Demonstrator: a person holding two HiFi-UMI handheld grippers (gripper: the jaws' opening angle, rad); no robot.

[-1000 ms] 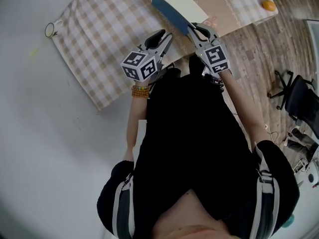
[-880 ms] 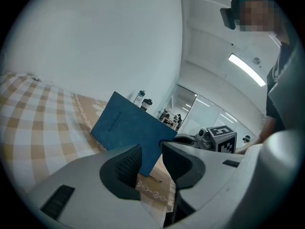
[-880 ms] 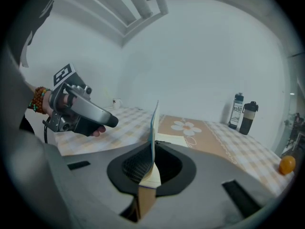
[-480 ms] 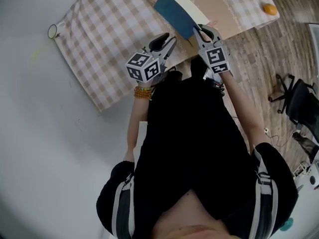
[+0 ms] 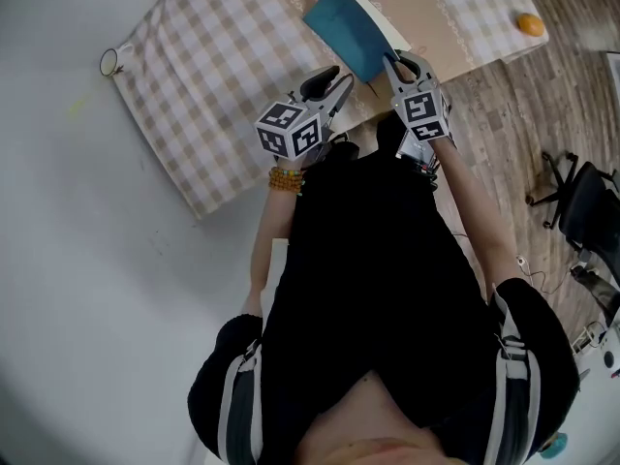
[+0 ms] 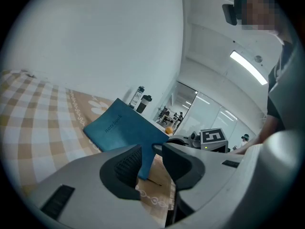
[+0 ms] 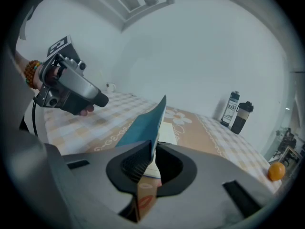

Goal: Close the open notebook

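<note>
Right gripper (image 5: 392, 61) pinches the notebook (image 5: 347, 27) cover, raised; left gripper (image 5: 336, 77) gapes nearby. Bottles (image 7: 232, 108) and orange (image 5: 529, 24) sit well apart.

Bright, even indoor light, mostly from overhead; shadows lay soft and faint on the checked cloth (image 5: 213, 76). A ceiling strip light (image 6: 248, 67) burned out white in the left gripper view. Head view was sharp mid-frame and bowed hard toward the edges. Both gripper views were round fisheyes with black corners. The left gripper (image 6: 151, 151) and right gripper (image 7: 152, 149) looked soft up close, and the notebook (image 7: 143, 123) blurred near the right's jaws.
</note>
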